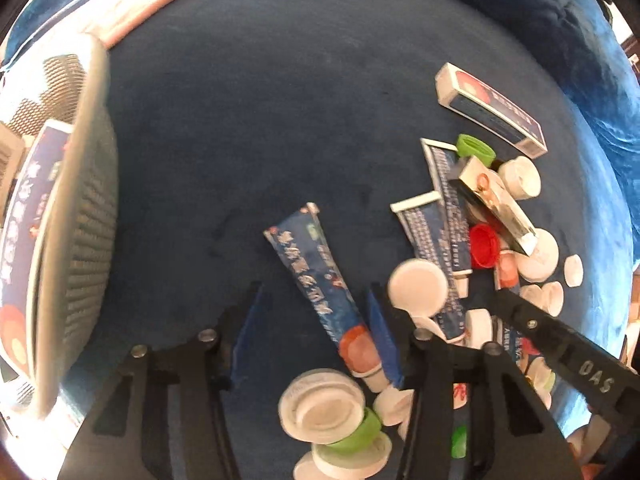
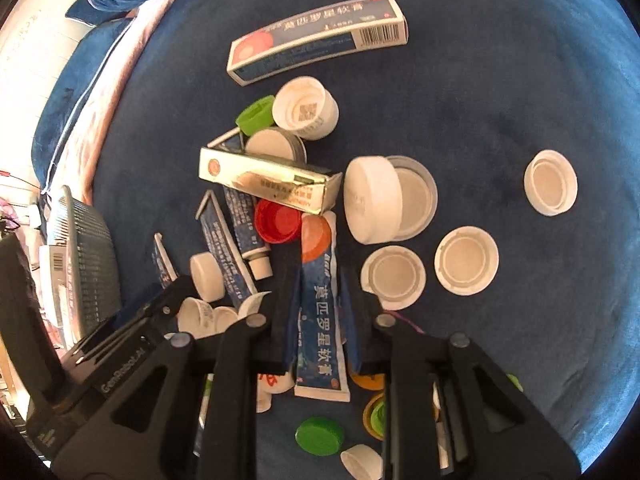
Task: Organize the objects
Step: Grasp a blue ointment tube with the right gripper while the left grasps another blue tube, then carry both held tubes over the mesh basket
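A blue ointment tube point(image 1: 316, 276) with an orange end lies on the dark blue cloth between the fingers of my left gripper point(image 1: 316, 292). Its right finger point(image 1: 380, 328) is next to the tube. The left finger point(image 1: 248, 328) stands clear of it, so the gripper is open. My right gripper point(image 2: 320, 268) points down and is shut on another blue tube point(image 2: 320, 320) with an orange circle and white lettering. The left gripper's black finger point(image 2: 160, 308) shows at the lower left of the right wrist view.
A grey mesh basket point(image 1: 88, 200) holding a blue box point(image 1: 24, 220) stands at the left. On the cloth lies a heap: a blue and white box point(image 2: 320, 36), a gold box point(image 2: 268, 180), a red cap point(image 2: 278, 220), green caps point(image 2: 256, 114), several white lids point(image 2: 466, 266) and more tubes point(image 1: 448, 200).
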Demonstrator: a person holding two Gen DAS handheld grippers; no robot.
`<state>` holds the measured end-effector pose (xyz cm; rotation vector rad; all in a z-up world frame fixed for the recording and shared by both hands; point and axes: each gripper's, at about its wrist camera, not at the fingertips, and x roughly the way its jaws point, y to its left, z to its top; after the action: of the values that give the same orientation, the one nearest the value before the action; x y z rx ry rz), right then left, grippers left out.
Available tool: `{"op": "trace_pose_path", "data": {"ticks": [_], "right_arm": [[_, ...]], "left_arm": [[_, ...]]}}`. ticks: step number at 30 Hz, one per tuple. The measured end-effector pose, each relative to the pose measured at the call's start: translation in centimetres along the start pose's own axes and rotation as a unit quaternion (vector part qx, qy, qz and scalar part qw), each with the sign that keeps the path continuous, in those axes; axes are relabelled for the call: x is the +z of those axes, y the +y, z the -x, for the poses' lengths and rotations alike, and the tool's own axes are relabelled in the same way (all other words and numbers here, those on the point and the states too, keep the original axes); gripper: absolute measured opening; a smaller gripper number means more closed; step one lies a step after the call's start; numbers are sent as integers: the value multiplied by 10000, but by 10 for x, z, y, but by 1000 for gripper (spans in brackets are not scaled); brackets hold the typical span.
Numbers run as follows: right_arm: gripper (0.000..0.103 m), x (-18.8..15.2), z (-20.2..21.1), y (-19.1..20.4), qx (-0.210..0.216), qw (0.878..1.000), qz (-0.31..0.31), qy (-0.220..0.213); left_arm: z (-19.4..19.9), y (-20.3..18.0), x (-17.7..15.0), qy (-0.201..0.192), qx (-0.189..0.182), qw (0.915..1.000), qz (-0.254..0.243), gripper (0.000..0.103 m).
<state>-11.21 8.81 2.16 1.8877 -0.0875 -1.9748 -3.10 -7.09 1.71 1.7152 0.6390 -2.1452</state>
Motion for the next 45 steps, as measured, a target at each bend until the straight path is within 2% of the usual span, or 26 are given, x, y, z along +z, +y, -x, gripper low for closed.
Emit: {"op": "trace_pose_path", "data": {"ticks": [2,3,4,5,6,9,19,25,27,34,40,45], "right_arm": [[21,-2,-3,1,-65,9999,45,81],[21,-2,-3,1,-85,9999,58,103],[20,-3,-4,3,-92,9999,53,114],[19,-3,-3,3,-93,9999,50,123],[19,-3,-1,3,-67,9999,41,101],[19,-4,5,2,-22,10000,15,30],[19,-7,28,4,59,9999,-25,-119],[19,-9,34,23,110,9997,2,-201],[19,-10,41,27,164,9996,17,-245],[19,-12,52,52,252,9989,168,-346],[19,-14,53,100,496,9968,419,-464],[19,-16,50,145,765,9935,683,-498]], "left_arm": [[-3,-8,-3,72,-35,9998,-169,69],[-5,-12,-6,93,29,9995,-299,65],[-4,-14,-8,85,70,9992,-394,60],[-2,-15,-10,38,-12,9990,-452,41],[1,-14,-10,13,-50,9990,-441,26],[12,-9,-10,-75,-242,9991,-335,17],[45,-2,-15,-390,-376,9977,-401,17],[61,6,-19,-573,-406,9964,-473,17],[65,-2,-14,-661,-411,9958,-488,17],[107,20,-19,-1033,-418,9925,-508,17],[143,62,-11,-1425,-279,9889,-320,17],[169,122,3,-1727,-50,9849,126,17]]}}
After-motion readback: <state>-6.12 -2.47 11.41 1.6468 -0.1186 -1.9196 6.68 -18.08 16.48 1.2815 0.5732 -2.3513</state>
